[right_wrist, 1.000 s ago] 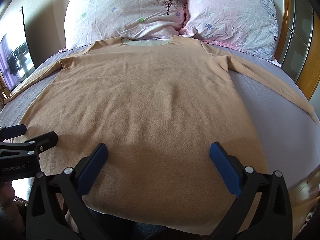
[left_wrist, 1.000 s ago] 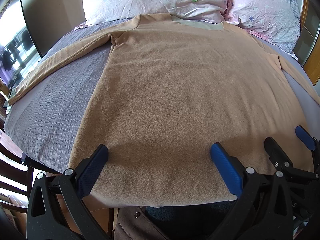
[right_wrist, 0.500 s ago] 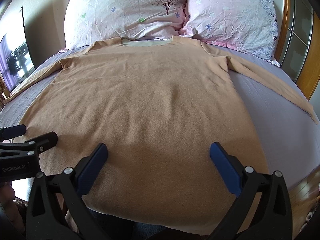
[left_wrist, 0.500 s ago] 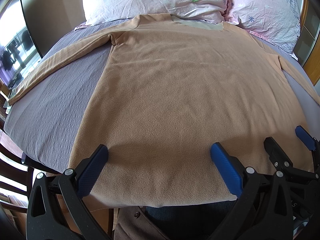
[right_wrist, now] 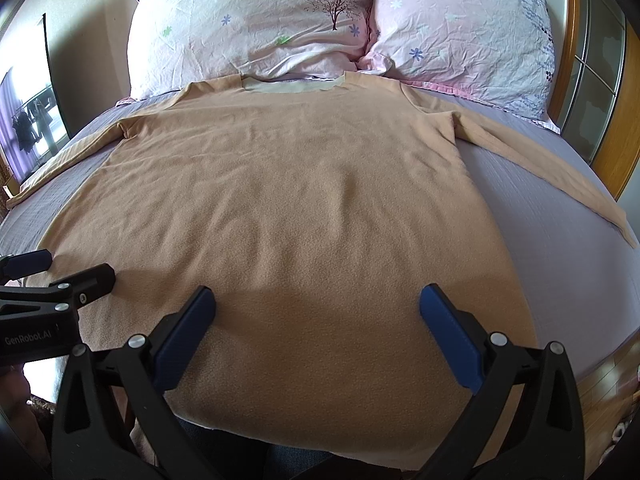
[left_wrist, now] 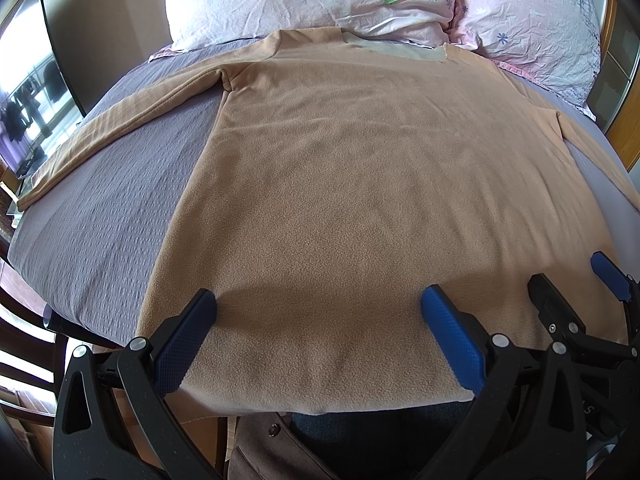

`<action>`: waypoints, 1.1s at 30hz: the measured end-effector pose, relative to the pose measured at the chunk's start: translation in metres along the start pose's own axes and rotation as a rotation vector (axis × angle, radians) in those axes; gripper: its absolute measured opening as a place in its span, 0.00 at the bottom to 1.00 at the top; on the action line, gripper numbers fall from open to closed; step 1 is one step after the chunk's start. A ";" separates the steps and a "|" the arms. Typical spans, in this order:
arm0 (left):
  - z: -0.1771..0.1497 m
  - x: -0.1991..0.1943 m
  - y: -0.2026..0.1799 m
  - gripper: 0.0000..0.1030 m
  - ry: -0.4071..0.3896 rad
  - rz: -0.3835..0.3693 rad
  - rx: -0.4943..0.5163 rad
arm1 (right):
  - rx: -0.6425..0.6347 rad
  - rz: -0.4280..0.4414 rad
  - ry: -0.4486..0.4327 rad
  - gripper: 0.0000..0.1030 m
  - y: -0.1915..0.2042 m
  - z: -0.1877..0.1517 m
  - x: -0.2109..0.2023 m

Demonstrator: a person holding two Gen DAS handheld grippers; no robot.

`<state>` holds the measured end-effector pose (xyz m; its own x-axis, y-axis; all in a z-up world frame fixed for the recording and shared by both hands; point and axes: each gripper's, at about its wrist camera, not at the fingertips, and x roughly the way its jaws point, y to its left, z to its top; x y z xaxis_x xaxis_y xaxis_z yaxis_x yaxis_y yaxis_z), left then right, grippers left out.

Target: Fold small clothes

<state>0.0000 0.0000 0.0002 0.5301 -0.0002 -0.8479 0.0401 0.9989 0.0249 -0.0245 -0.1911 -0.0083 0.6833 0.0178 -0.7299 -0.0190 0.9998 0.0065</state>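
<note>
A tan long-sleeved fleece shirt [left_wrist: 360, 184] lies flat and face up on the bed, collar toward the pillows, both sleeves spread out to the sides; it also shows in the right wrist view [right_wrist: 288, 208]. My left gripper [left_wrist: 320, 320] is open and empty, hovering over the shirt's bottom hem, left of centre. My right gripper [right_wrist: 316, 316] is open and empty over the hem, right of centre. Each gripper shows at the edge of the other's view: the right gripper in the left wrist view [left_wrist: 576, 296], the left gripper in the right wrist view [right_wrist: 60, 272].
The bed has a grey-purple cover [left_wrist: 104, 216]. Two floral pillows [right_wrist: 260, 24] [right_wrist: 472, 28] lie at the head. A wooden headboard [right_wrist: 624, 120] stands on the right. A wooden chair [left_wrist: 24, 356] stands at the bed's left near corner. A window [left_wrist: 24, 112] is at the far left.
</note>
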 end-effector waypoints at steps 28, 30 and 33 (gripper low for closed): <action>-0.008 -0.006 -0.001 0.99 -0.095 0.002 0.004 | 0.097 0.117 -0.147 0.98 -0.057 0.007 -0.020; -0.009 -0.007 -0.001 0.99 -0.109 0.004 0.004 | 0.265 0.064 -0.226 0.98 -0.119 0.022 -0.037; -0.006 -0.005 0.000 0.99 -0.122 -0.015 0.007 | 0.537 -0.033 -0.251 0.85 -0.216 0.036 -0.049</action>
<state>-0.0076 -0.0001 0.0014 0.6287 -0.0209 -0.7774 0.0546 0.9984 0.0173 -0.0273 -0.4077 0.0503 0.8302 -0.0771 -0.5521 0.3325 0.8634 0.3794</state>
